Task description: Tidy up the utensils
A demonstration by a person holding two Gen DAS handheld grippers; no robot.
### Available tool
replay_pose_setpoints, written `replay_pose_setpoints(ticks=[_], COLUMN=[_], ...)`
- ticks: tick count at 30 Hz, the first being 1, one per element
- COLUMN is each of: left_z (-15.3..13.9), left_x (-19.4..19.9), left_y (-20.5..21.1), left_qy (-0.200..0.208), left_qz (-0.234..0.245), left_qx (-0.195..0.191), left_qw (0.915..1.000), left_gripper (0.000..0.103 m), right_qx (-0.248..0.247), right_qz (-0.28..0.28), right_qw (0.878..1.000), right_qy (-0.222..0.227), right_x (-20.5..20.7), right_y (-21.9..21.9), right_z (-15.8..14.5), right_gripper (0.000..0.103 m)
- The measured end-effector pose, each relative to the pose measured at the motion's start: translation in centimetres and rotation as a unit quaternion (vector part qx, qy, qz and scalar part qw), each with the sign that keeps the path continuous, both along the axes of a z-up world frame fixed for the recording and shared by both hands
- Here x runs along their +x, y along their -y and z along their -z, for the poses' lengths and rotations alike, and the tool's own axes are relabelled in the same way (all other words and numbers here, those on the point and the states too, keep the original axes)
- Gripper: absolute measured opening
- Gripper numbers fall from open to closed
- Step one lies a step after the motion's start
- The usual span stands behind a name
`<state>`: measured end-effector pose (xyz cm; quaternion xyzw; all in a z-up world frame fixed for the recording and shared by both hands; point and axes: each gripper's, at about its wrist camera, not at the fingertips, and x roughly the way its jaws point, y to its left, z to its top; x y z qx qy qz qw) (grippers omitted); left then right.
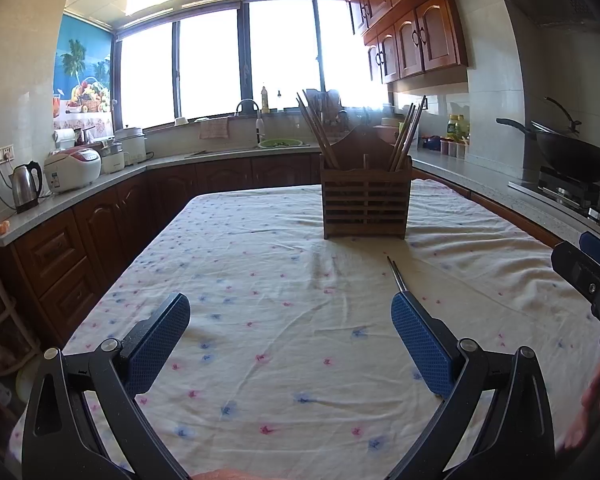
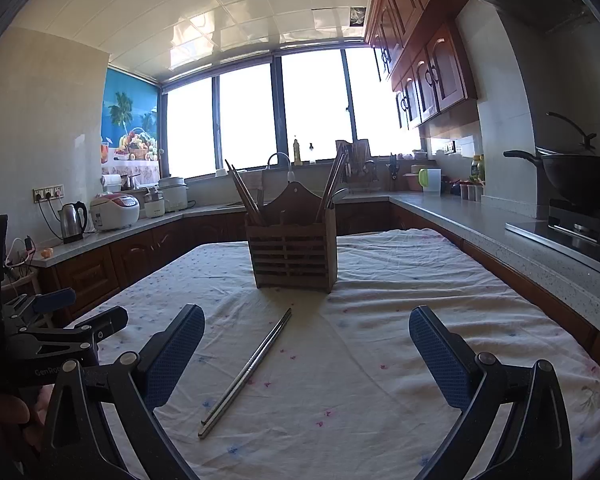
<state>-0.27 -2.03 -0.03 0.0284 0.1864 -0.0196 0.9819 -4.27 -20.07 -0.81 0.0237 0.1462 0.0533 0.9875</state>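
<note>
A wooden slatted utensil holder (image 1: 366, 200) (image 2: 294, 258) stands upright on the cloth-covered table, with wooden chopsticks (image 1: 316, 132) leaning out on its left and right sides. A pair of metal chopsticks (image 2: 248, 370) lies flat on the cloth in front of the holder; in the left wrist view only its tip (image 1: 396, 274) shows past my right finger pad. My left gripper (image 1: 290, 340) is open and empty above the cloth. My right gripper (image 2: 306, 354) is open and empty, with the metal chopsticks lying between its fingers, nearer the left one.
The table wears a white floral cloth (image 1: 284, 280). Counters run along the left, back and right, with a kettle (image 1: 26, 186), a rice cooker (image 1: 74, 168), a sink tap (image 1: 256, 116) and a wok on a stove (image 1: 572, 156). The other gripper (image 1: 592, 280) shows at the right edge.
</note>
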Motion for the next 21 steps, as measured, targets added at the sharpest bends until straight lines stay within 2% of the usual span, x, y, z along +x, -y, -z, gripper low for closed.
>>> replay_pose_setpoints(ticks=[21], left_z=[0.10], left_x=[0.09], left_y=[-0.06], left_qy=[-0.002], left_qz=[-0.003], left_qx=[-0.002], left_qw=[1.0000], left_gripper=[0.103], right_qx=[0.004], right_qz=[-0.003], right_qw=[1.000], right_qy=[-0.002], right_x=[-0.16], right_y=[-0.43], right_z=[-0.03], right_gripper=[0.103])
